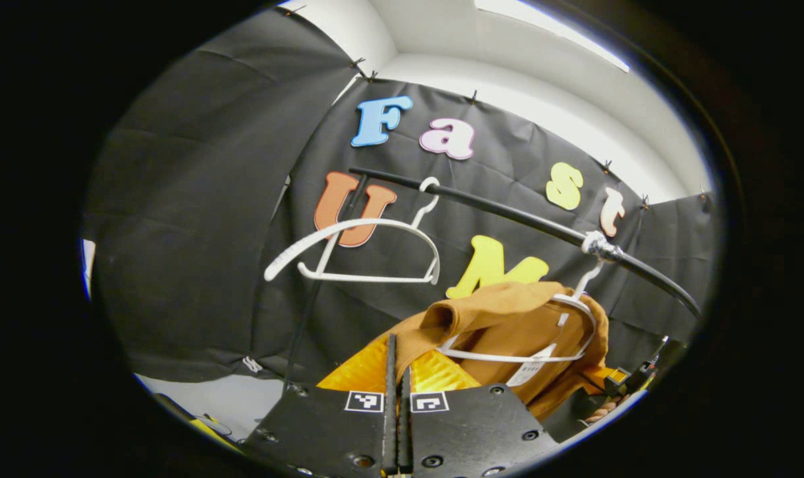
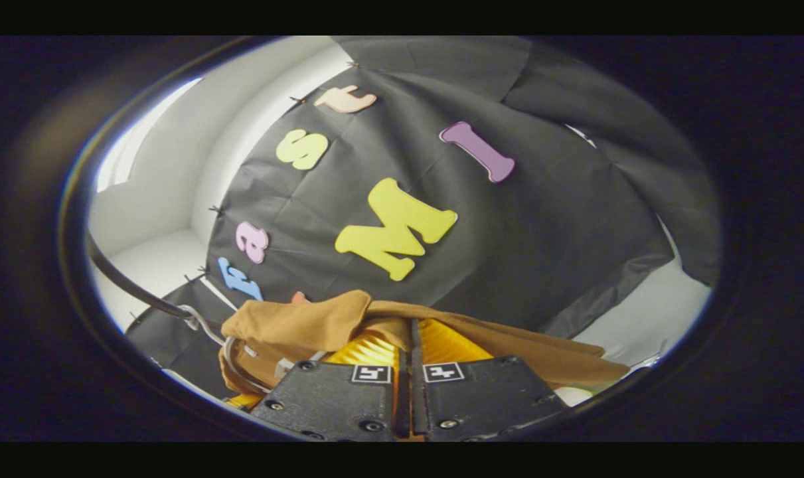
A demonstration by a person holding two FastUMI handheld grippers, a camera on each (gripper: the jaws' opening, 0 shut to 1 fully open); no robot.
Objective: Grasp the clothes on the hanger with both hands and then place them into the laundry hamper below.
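Brown cloth fills the lower middle of the left gripper view: a brown garment [image 1: 508,312] draped on a white hanger [image 1: 577,312] whose hook catches a black rail [image 1: 508,212] that slants across the booth wall. Farther left on that rail hangs an empty white hanger [image 1: 355,249]. The left gripper [image 1: 398,362] points up from the bottom edge with its two fingers pressed together, their tips at the garment's folded left edge; whether any cloth is pinched between them cannot be told. At the lower right edge, beside the garment, part of the other gripper and a few fingers of the hand holding it peek in.

Turning to the right gripper view, the same brown garment [image 2: 309,325] lies just past the right gripper [image 2: 409,335], spreading left and right of it. The fingers are clenched together with their tips at the cloth's edge, and a real grip on it cannot be confirmed. At left, the hanger's hook [image 2: 202,322] loops over the rail [image 2: 129,285].
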